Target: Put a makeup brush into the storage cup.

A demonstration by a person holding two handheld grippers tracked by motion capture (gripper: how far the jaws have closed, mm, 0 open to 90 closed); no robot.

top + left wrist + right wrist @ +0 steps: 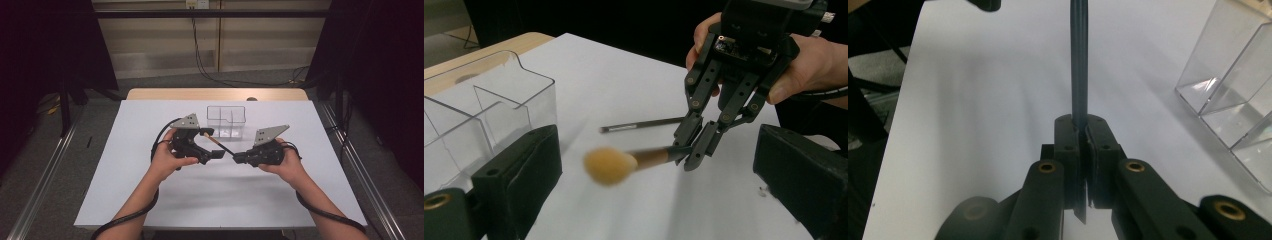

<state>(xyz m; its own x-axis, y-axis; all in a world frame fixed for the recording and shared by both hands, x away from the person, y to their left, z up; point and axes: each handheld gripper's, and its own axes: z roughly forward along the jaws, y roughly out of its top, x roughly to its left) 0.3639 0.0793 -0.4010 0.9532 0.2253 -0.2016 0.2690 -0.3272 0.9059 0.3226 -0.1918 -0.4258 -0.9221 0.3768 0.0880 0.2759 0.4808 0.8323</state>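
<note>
between right gripper [1082, 131] jaws — brush handle [1079, 60]

clear organizer [226, 120] — white table [150, 190]

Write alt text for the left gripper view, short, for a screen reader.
The right gripper, held in a hand, is shut on the handle of a makeup brush whose blurred orange head hangs above the white table. The left gripper's own black jaws stand wide apart in the foreground, a clear divided organizer at left.
</note>
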